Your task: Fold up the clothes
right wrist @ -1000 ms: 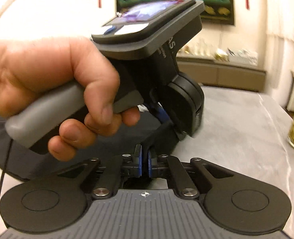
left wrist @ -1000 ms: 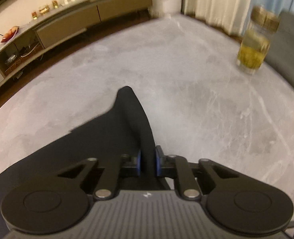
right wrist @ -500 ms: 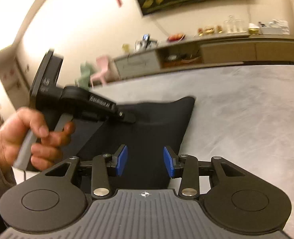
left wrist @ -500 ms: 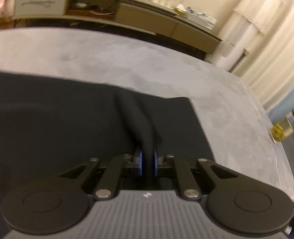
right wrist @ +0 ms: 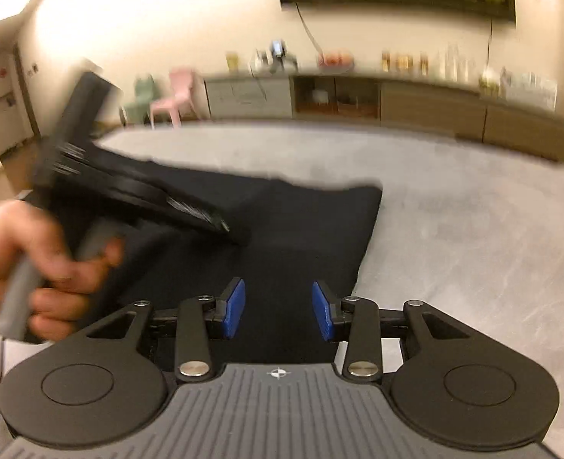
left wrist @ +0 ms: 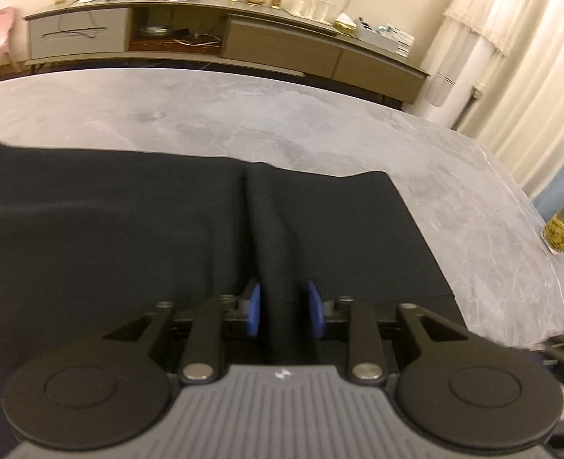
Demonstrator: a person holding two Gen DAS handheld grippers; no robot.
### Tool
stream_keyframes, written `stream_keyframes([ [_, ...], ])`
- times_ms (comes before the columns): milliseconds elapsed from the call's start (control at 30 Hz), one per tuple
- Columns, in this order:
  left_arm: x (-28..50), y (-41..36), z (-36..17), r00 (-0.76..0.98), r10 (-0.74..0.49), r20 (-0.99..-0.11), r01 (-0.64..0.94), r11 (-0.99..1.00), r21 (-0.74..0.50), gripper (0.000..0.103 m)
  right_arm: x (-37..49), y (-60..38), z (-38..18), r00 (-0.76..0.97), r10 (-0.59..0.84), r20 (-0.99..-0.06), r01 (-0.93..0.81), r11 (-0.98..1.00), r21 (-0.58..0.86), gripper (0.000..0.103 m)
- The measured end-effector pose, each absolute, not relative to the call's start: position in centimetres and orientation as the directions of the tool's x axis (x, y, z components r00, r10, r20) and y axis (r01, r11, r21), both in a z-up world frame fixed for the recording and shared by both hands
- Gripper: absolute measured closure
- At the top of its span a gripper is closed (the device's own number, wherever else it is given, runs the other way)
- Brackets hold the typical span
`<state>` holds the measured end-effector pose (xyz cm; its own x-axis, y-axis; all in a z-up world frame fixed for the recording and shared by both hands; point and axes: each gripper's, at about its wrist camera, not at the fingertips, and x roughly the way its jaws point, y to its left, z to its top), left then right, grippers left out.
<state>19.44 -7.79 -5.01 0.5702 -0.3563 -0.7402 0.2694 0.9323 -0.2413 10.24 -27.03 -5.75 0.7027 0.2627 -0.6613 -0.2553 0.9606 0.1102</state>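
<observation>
Black cloth flat on grey table, folded edge toward 12 o'clock, corner at 1 o'clock.

Left gripper: jaws have just been opening, now narrowly parted; pinched ridge of cloth stands between pads, apparently not pressed.

Right gripper: parted wider, nothing clamped, flat cloth underneath.

Risks:
- ridge snags on left pad at pull-back, drags top layer, skews fold
- ridge stays as crease unless smoothed
- jar at 3 o'clock near table edge; wide sweep could knock it

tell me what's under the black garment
The black garment lies on the grey marbled table, which shows all around its far and right edges. Whether anything lies beneath the cloth cannot be seen; it covers that area completely.
</observation>
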Motion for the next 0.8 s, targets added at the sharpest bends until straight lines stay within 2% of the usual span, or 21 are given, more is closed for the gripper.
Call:
stream_keyframes([
  [100,17.0,-6.3,-4.3,0.573,-0.401,-0.715,0.291,0.915,-0.28,0.068,11.6,-26.1,-6.5,0.683,0.198,-0.703,-0.231,0.972,0.049,0.062],
  [167,15.2,-5.8,-4.1,0.568,-0.436,-0.698,0.337,0.897,-0.286,0.068,11.1,-25.6,-5.8,0.711,0.201,-0.674,-0.224,0.973,0.054,0.061],
  [233,14.3,-5.8,-4.9,0.546,-0.431,-0.719,0.348,0.897,-0.274,0.068,9.7,-24.6,-5.9,0.704,0.25,-0.665,-0.281,0.958,0.062,0.061],
  [300,13.7,-5.7,-5.5,0.557,-0.422,-0.715,0.363,0.898,-0.247,0.069,9.6,-23.8,-6.5,0.692,0.229,-0.685,-0.29,0.957,0.027,0.061],
  [500,12.5,-4.1,-5.4,0.536,-0.457,-0.71,0.34,0.887,-0.313,0.069,8.9,-22.5,-7.4,0.672,0.153,-0.724,-0.292,0.954,-0.069,0.061],
  [533,12.1,-3.6,-5.3,0.531,-0.458,-0.713,0.331,0.887,-0.323,0.069,8.9,-22.9,-7.3,0.675,0.151,-0.723,-0.282,0.957,-0.063,0.056],
  [633,10.2,-0.4,-3.6,0.55,-0.482,-0.682,0.292,0.876,-0.384,0.067,9.4,-23.4,-6.6,0.677,0.098,-0.729,-0.23,0.97,-0.083,0.055],
  [700,8.4,3.0,-1.9,0.607,-0.46,-0.648,0.249,0.885,-0.394,0.056,8.1,-22.8,-4.5,0.735,0.069,-0.674,-0.223,0.964,-0.145,0.054],
  [800,6.0,9.6,0.0,0.703,-0.382,-0.6,0.136,0.9,-0.414,0.053,6.4,-20.2,-1.8,0.795,0.098,-0.598,-0.252,0.951,-0.179,0.051],
])
